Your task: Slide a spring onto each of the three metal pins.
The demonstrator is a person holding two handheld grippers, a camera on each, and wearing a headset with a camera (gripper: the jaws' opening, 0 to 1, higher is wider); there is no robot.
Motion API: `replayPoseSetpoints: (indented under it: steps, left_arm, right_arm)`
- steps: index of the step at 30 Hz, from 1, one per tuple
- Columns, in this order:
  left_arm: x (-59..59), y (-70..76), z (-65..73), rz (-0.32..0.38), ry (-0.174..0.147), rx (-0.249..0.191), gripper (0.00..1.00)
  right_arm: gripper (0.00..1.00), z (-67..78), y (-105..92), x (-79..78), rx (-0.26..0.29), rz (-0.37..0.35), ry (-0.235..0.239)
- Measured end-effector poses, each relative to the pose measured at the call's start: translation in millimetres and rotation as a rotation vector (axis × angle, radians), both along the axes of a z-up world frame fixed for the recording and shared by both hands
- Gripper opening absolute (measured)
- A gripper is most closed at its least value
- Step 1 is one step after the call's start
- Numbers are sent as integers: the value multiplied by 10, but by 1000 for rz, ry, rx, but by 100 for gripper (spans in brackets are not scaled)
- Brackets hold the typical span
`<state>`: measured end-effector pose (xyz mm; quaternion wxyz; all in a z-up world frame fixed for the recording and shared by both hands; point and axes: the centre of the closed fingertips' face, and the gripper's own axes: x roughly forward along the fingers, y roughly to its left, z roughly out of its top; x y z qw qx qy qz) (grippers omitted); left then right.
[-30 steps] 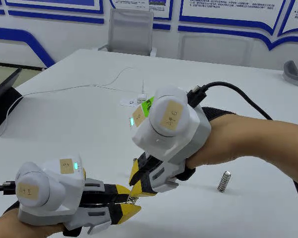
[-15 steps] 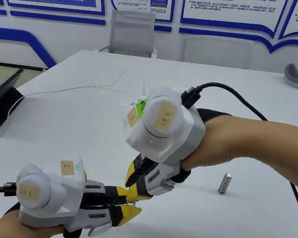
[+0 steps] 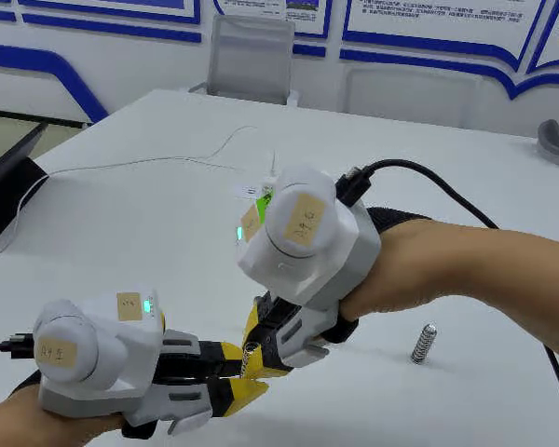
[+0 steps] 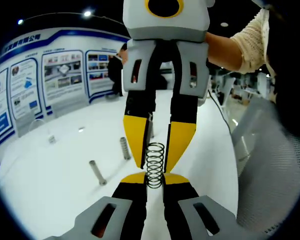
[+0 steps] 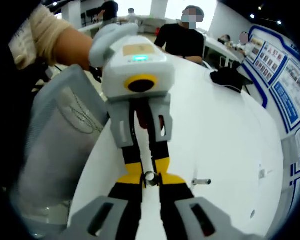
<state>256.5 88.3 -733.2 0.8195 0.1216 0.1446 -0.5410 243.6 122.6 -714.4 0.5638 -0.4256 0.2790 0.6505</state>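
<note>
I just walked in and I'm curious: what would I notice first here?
The left gripper and right gripper, white with yellow tips, meet nose to nose low in the head view, both pinching one small spring. Another spring stands alone on the white table, further right.

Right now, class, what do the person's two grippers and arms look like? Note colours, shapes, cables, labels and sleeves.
Left gripper and right gripper: rounded white bodies, black jaws with yellow tips, tan handwritten labels, a green light. A black cable leaves each. A black strap wraps the right wrist; the sleeve is cream knit.
</note>
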Motion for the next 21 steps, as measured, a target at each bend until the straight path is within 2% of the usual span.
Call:
replayPoseSetpoints:
  steps: [16, 21]
  left_arm:
    - [30, -3, 4, 12, -4, -2, 11]
    - [53, 16, 15, 32, 10, -16, 15]
  right_arm:
    - [12, -17, -4, 24, 5, -20, 8]
    - [12, -9, 5, 36, 11, -24, 10]
